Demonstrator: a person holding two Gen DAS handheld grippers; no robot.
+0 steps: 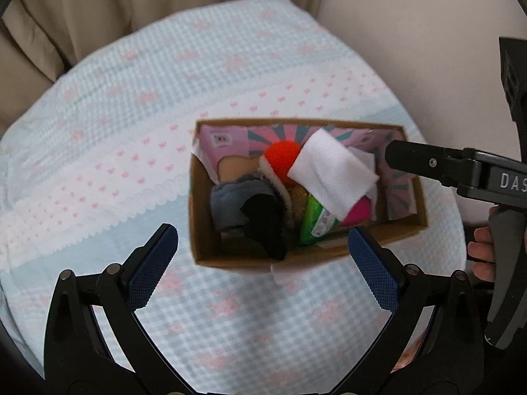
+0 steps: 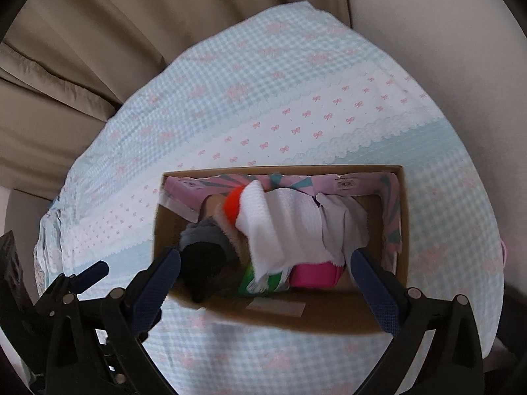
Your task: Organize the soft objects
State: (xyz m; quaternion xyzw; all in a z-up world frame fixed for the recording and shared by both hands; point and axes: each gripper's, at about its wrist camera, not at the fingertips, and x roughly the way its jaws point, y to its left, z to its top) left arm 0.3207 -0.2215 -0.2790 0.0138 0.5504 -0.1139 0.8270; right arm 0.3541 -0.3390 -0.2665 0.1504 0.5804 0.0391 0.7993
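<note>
While both the left gripper and the right gripper hang with fingers spread and empty, the cardboard box at frame centre holds a white cloth, socks and sponges.

1. A home, likely a bedroom: beige curtains hang in folds across the upper left.
2. A gingham cloth with pink bows covers the centre surface.

Checked blue cloth covers surface; cardboard box sits directly on it.
</note>
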